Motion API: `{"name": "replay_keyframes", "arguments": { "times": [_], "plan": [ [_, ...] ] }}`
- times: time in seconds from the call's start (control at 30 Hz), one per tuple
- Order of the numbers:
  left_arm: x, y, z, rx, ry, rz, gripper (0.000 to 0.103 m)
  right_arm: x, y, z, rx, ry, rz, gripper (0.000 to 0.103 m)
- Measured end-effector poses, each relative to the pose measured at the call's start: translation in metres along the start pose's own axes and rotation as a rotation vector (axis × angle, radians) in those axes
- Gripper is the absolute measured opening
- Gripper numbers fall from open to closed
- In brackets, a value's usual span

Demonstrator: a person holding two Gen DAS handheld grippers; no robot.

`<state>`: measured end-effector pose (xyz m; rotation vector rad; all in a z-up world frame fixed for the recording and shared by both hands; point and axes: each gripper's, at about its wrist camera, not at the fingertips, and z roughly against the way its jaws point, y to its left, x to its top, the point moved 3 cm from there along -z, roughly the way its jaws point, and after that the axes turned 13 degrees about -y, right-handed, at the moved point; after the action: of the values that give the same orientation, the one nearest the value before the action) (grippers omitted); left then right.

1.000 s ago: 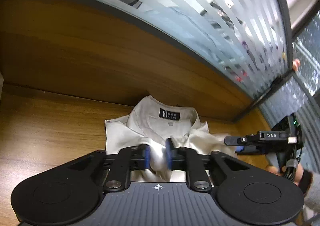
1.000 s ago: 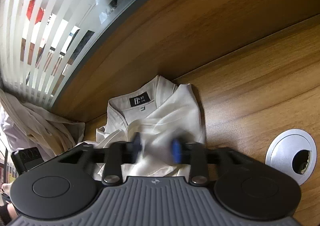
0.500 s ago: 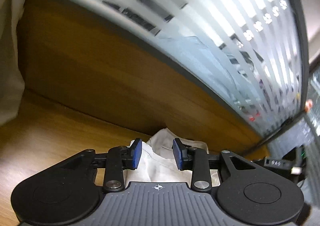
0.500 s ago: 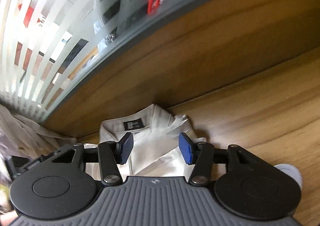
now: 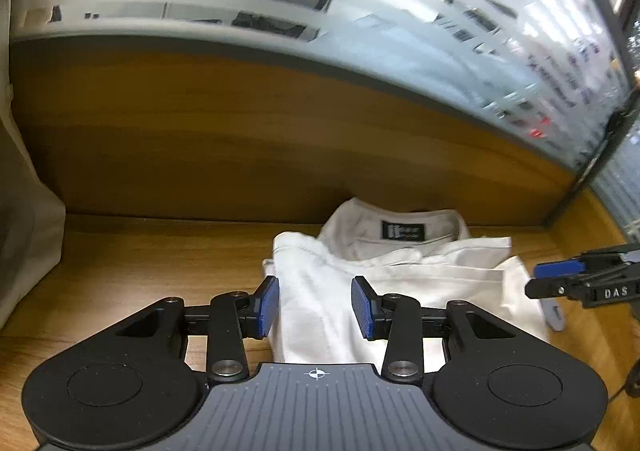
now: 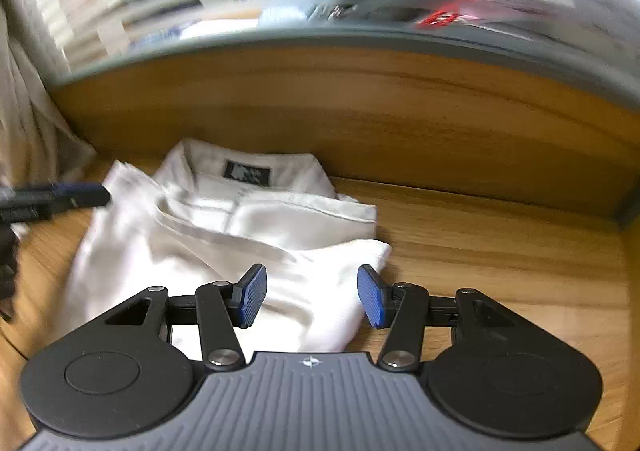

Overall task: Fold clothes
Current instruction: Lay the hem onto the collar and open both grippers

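Shirt (image 5: 384, 271) lies folded ahead of both claws; only the left view shows a grey disc (image 5: 554, 315) beyond it. Left claw (image 5: 316, 307) and right claw (image 6: 310, 295) hover level, jaws spread, gripping nothing.

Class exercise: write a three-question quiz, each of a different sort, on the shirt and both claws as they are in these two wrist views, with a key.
1. True or false: the left claw is shut on the shirt.
2. Multiple choice: the shirt's black label sits at A) the collar, B) a sleeve cuff, C) the hem.
3. Fill in: the right claw is ____, its blue pads spread above the shirt's near edge.

Key: 1 false, it is open; 2 A; 3 open.
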<state>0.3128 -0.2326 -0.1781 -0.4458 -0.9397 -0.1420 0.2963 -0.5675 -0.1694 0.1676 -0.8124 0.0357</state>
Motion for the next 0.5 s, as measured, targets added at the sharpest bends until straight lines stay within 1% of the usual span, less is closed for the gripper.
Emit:
{"name": "replay_keyframes", "arguments": {
  "times": [0.1, 0.13, 0.17, 0.2, 0.23, 0.27, 0.33, 0.4, 0.47, 0.5],
  "plan": [
    [-0.002, -0.002, -0.007, 0.024, 0.009, -0.014, 0.040, -0.004, -0.004, -0.014, -0.043, 0.025, 0.032, 0.056],
    [-0.003, -0.001, -0.009, 0.028, 0.011, -0.014, 0.028, -0.004, -0.006, -0.019, -0.047, 0.036, 0.035, 0.056],
    [-0.003, -0.002, -0.010, 0.024, 0.016, -0.014, 0.017, -0.005, -0.007, -0.024, -0.050, 0.047, 0.037, 0.051],
    [-0.003, -0.001, -0.012, 0.032, 0.020, -0.013, 0.003, -0.006, -0.008, -0.028, -0.049, 0.058, 0.038, 0.042],
    [-0.003, 0.000, -0.013, 0.042, 0.024, -0.010, 0.003, -0.007, -0.010, -0.030, -0.044, 0.068, 0.034, 0.007],
    [-0.002, 0.002, -0.014, 0.053, 0.027, 0.007, 0.003, -0.009, -0.013, -0.032, -0.038, 0.079, 0.028, 0.003],
    [-0.002, 0.008, -0.015, 0.075, 0.033, 0.046, 0.003, -0.008, -0.016, -0.028, -0.034, 0.048, 0.001, 0.002],
    [-0.003, 0.013, -0.015, 0.083, 0.036, 0.074, 0.004, -0.007, -0.020, -0.023, -0.053, 0.021, -0.016, 0.003],
    [-0.002, 0.015, -0.013, 0.075, 0.037, 0.091, 0.005, -0.010, -0.023, -0.024, -0.055, 0.024, -0.035, 0.004],
    [-0.002, 0.016, -0.012, 0.071, 0.037, 0.099, 0.006, -0.011, -0.024, -0.025, -0.066, 0.028, -0.036, 0.007]
  ]
}}
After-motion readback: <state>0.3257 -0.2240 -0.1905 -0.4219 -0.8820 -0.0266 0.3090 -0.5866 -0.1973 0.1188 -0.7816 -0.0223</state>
